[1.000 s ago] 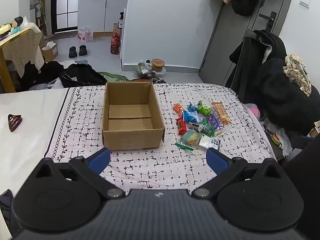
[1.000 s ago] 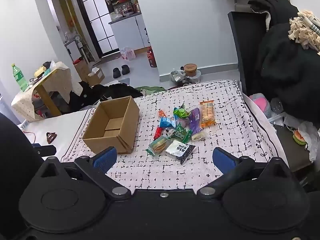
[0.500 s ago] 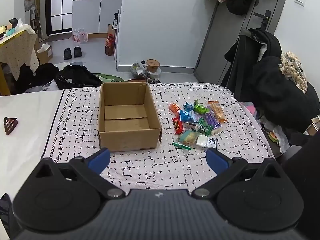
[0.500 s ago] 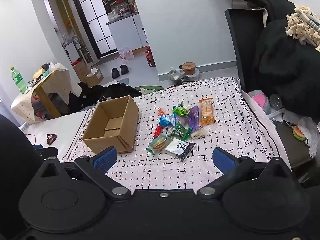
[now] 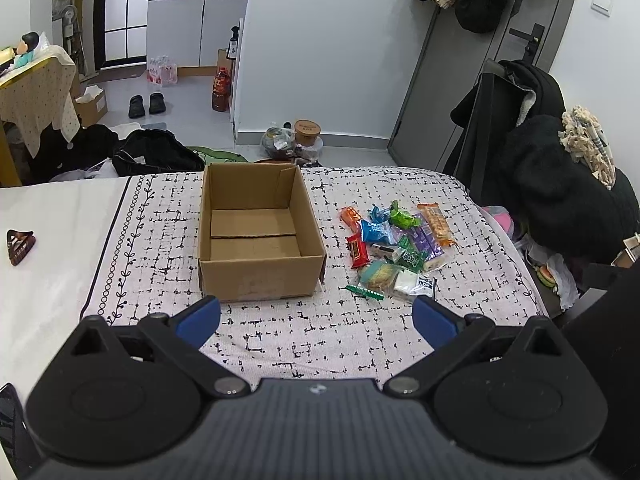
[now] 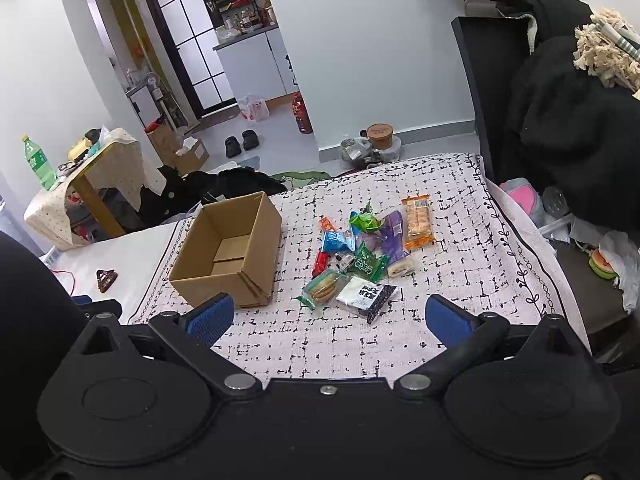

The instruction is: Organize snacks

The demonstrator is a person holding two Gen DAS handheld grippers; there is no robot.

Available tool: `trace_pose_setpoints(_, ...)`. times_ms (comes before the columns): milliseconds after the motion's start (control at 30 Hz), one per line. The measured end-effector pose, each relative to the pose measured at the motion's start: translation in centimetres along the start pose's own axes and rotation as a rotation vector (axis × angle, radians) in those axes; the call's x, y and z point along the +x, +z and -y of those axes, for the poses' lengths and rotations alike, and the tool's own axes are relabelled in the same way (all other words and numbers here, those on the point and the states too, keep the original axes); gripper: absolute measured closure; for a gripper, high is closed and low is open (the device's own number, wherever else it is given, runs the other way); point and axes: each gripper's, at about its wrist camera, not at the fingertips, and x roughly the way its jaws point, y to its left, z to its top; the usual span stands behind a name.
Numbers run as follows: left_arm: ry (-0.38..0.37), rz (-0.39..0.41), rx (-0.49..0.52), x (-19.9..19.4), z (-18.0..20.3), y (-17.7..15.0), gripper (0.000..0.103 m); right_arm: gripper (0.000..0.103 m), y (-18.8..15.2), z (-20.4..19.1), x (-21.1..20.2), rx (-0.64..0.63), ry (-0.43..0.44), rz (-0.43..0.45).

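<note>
Print on snack packets (image 6: 362, 254) too small and blurred; nothing legible anywhere.

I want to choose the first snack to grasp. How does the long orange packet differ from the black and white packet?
The orange packet is long and narrow, at the pile's far edge; the black and white packet is squarish, at the near edge, nearest the right gripper. Both lie flat on the cloth.

Patterned cloth (image 5: 280, 332) on bed; cardboard box (image 5: 256, 240), snack packets (image 5: 392, 244), hair claw (image 5: 19, 240)
</note>
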Motion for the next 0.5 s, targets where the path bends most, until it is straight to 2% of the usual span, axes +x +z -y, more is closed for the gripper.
trace_pose_setpoints(500,-0.021,-0.009,-0.008,0.06,-0.20,-0.02,0.001,0.000,-0.02,0.00,-0.11,-0.002,-0.002,0.004)
